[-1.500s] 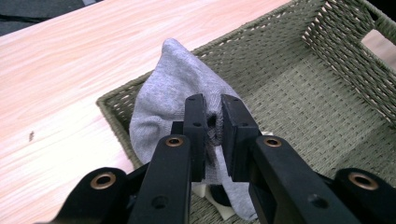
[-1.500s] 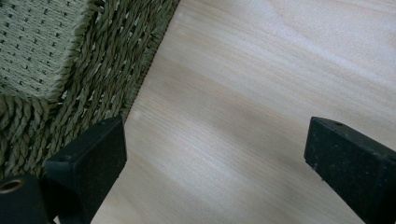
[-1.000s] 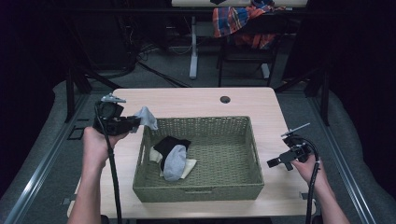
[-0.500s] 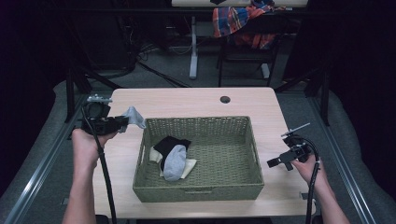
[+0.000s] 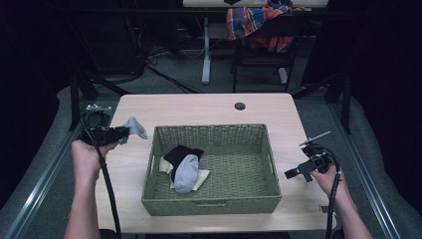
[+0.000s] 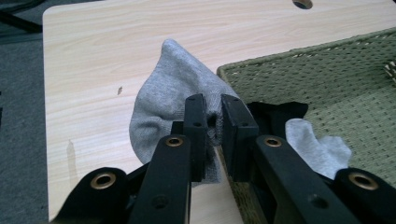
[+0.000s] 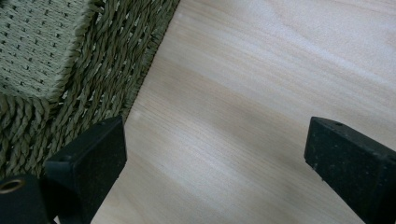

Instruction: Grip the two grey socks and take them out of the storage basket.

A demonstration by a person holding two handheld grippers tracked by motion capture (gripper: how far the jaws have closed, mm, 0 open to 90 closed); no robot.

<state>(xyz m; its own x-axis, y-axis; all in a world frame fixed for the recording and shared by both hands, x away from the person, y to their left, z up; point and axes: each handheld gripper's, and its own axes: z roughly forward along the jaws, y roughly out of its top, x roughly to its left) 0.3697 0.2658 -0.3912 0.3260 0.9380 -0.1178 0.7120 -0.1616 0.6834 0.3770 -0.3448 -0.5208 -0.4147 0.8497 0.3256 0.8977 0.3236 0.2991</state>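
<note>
Carrying the grey sock (image 6: 161,98) away from the basket (image 5: 214,205), you are keeping your left gripper's (image 6: 213,114) fingers pinched tight on it above the desk (image 5: 199,107), likely to set it down, while your right gripper's (image 7: 215,144) fingers are gaping empty.

Overhead forward-down; two close jaw-cams sharing basket (image 5: 211,201).

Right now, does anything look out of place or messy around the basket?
Nothing is spilled or damaged. The basket sits square on the table, with a loose pile of socks at its left end. One grey sock is outside it, pinched in the left gripper over the table.
</note>
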